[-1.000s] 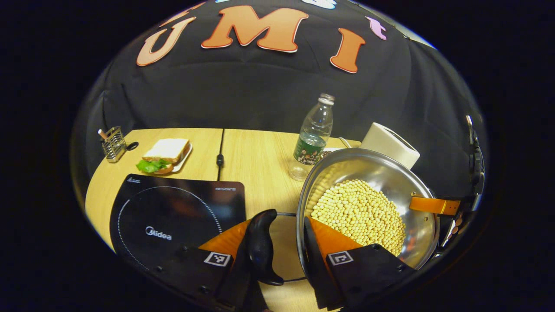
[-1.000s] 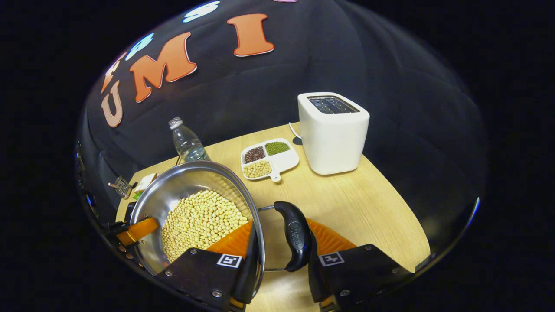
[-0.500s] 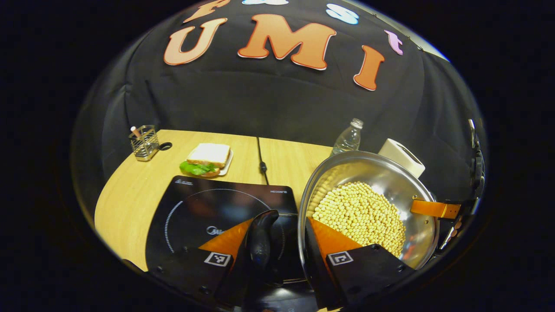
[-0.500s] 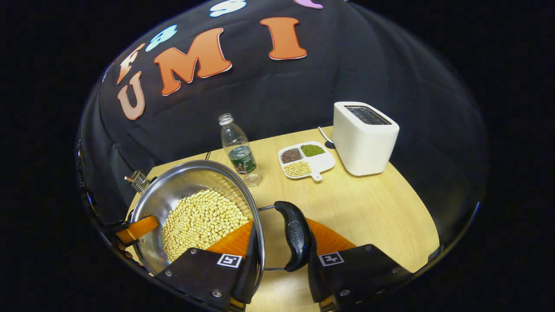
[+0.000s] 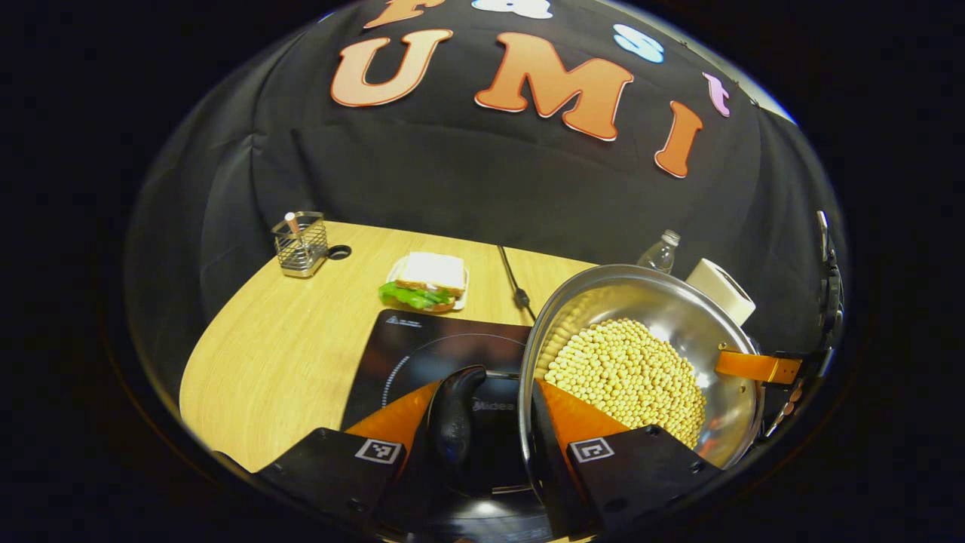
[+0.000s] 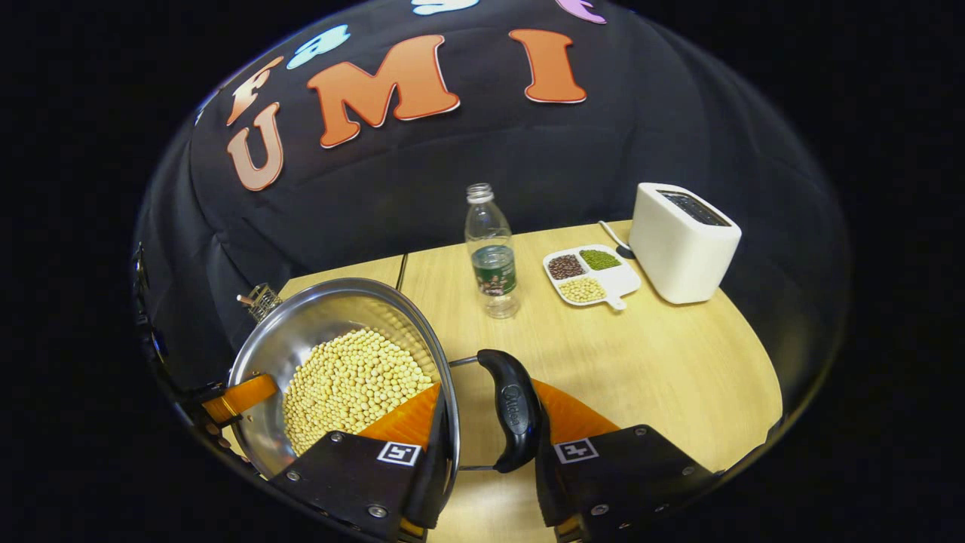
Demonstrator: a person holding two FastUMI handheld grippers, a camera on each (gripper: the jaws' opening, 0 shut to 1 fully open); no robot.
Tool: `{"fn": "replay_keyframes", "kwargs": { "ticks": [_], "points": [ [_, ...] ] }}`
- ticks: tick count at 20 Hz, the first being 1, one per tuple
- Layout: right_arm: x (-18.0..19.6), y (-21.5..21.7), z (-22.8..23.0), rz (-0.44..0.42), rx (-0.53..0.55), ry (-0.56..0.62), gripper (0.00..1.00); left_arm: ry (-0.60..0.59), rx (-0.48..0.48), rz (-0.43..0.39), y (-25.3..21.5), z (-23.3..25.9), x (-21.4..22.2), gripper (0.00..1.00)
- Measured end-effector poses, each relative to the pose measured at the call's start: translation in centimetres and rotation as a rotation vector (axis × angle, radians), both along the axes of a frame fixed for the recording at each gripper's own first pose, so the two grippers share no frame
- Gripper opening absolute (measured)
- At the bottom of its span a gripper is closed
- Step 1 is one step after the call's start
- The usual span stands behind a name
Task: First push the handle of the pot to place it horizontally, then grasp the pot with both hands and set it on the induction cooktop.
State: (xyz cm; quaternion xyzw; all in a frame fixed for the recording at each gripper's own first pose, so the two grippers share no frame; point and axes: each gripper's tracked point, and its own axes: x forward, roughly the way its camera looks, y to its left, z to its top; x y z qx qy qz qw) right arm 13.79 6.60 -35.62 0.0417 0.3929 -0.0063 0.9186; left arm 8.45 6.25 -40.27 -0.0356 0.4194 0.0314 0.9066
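**Pot held at both sides over the bench**

A pale wooden bench stood before the black cloth wall. In the left gripper view, the induction cooktop lay at the middle of the bench, partly under the pot's near handle. A sandwich on a small plate sat just beyond it at 12 o'clock, a wire holder well off at 10 o'clock, and a dark cable ran toward the back edge.

The steel pot, filled with pale yellow beans, hung tilted at 3 o'clock from the cooktop. The left hand-held gripper was clamped across the pot's rim: one finger sat inside the wall against the beans, the other outside, with the pot's black left handle lying between the outer finger and the rim. At the far rim, at 3 o'clock, the other hand-held gripper's finger reached over the edge.

In the right gripper view, the right hand-held gripper gripped the opposite rim the same way, one finger inside beside the beans, the other outside, the black right handle between them. Beyond the pot, a water bottle stood at 12 o'clock, a divided dish of grains at 1 o'clock, and a white toaster at 2 o'clock.
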Motion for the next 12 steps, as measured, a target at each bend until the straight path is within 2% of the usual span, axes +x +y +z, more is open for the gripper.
{"fn": "replay_keyframes", "kwargs": {
  "ticks": [7,8,12],
  "points": [
    [0.4,6.4,-2.8,0.036,0.014,0.044,0.50,0.025,0.016,0.044,7.3,-0.9,-0.7,0.66],
    [0.5,7.1,-3.2,0.041,0.015,0.053,0.50,0.031,0.016,0.049,8.1,-1.2,-0.7,0.64],
    [0.4,8.9,-4.8,0.056,0.019,0.083,0.50,0.047,0.013,0.055,9.9,-2.5,-0.8,0.64]
  ]
}}
